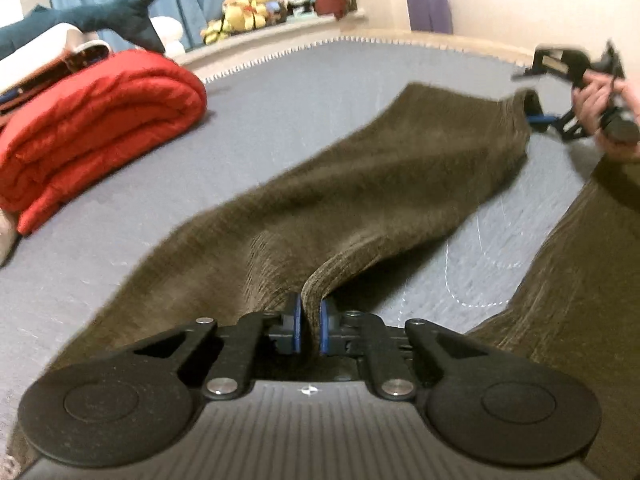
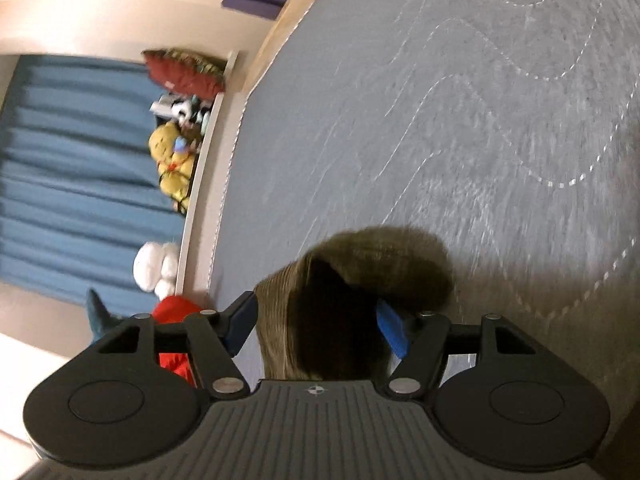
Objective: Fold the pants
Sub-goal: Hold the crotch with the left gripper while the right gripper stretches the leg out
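Olive-brown corduroy pants [image 1: 340, 184] lie spread on a grey quilted bed [image 1: 280, 92]. My left gripper [image 1: 310, 326] is shut on a raised fold of the pants near the crotch. One leg runs to the far right, where my right gripper [image 1: 538, 118] is at its hem. In the right wrist view the right gripper [image 2: 316, 328] has its jaws wide apart, with the cuff of the pants [image 2: 360, 276] lying between the blue pads [image 2: 392, 330]. The other leg [image 1: 568, 280] lies at the right edge.
A folded red blanket [image 1: 92, 128] lies on the bed at the left, with a shark plush [image 1: 92, 16] behind it. Stuffed toys [image 1: 248, 8] sit on a ledge by blue curtains [image 2: 80, 168]. The wooden bed edge [image 1: 440, 38] runs along the back.
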